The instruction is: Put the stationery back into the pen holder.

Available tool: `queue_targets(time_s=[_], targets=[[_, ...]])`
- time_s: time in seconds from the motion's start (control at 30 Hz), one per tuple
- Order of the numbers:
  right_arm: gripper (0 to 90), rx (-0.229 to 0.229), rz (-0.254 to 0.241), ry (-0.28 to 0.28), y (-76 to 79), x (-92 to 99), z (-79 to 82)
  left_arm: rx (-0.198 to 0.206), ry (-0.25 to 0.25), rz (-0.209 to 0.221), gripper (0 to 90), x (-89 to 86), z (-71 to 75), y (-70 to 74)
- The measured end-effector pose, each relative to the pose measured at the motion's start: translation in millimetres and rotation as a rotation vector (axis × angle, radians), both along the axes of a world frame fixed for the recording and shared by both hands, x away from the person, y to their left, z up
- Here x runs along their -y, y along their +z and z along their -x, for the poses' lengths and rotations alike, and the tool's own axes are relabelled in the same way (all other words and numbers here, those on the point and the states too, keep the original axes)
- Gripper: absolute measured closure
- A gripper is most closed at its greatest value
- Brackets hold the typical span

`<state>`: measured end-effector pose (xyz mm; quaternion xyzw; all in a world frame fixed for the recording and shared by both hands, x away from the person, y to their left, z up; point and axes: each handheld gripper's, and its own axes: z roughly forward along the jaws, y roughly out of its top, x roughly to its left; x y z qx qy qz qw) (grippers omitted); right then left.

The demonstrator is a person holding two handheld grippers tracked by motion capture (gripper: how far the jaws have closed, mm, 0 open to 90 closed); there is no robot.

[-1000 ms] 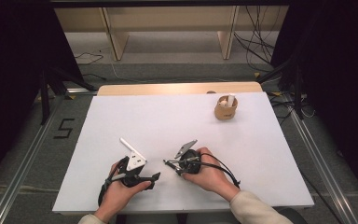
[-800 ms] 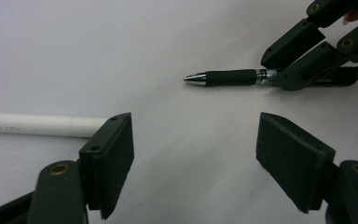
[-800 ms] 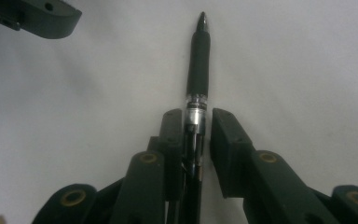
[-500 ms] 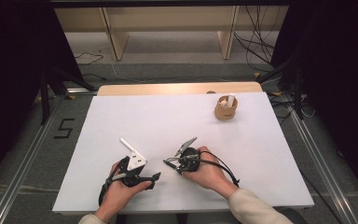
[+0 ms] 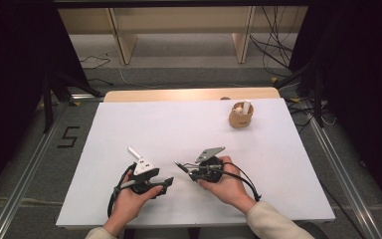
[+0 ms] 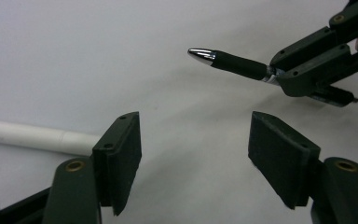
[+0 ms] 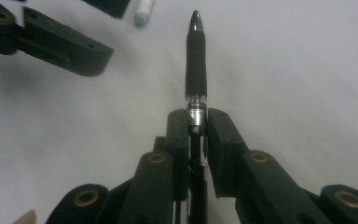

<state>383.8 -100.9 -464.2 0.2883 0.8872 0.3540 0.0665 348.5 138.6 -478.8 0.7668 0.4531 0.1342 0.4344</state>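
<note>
A black pen [image 7: 196,51] with a chrome tip sticks out of my right gripper [image 7: 196,116], whose jaws have just been closing and now press on its barrel. In the high view that gripper [image 5: 193,172] sits near the table's front edge, with the pen [image 5: 180,165] pointing left. My left gripper [image 6: 196,135] faces it with jaws apart; they have just been closing a little with nothing between them. From above, the left gripper [image 5: 167,182] lies just left of the pen tip. A white marker [image 6: 28,137] lies on the table beside the left jaw.
A tan cup [image 5: 240,117] with a white object inside stands at the back right of the white table [image 5: 179,124]. The white marker [image 5: 133,151] lies just behind the left hand. Cables and shelf legs are on the floor beyond the table.
</note>
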Motion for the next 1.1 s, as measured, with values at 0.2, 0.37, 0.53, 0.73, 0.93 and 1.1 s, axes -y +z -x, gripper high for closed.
queue_targets(time_s=[0.2, 0.37, 0.53, 0.73, 0.93, 1.1], targets=[[80.0, 0.024, -0.022, 0.017, 0.3, 0.4, 2.8, 0.000, 0.009, 0.069, 38.2, 7.3, -7.3, 1.5], [80.0, 0.039, -0.035, 0.034, 0.4, -1.9, 4.0, -0.019, 0.018, 0.145, 40.6, 9.9, -11.5, 1.1], [80.0, 0.064, -0.057, 0.040, 3.1, -2.8, 5.5, -0.044, 0.019, 0.211, 44.6, 11.0, -15.6, 1.4], [80.0, 0.073, -0.065, 0.052, 5.1, -3.8, 9.1, -0.085, 0.010, 0.304, 50.6, 14.7, -13.0, 0.9], [80.0, 0.093, -0.086, 0.064, 11.5, -0.9, 25.4, -0.084, -0.012, 0.356, 56.2, 19.2, 2.1, 5.4], [80.0, 0.091, -0.104, 0.070, 12.2, 5.5, 37.4, -0.090, -0.026, 0.393, 60.5, 21.0, 10.5, 7.2]])
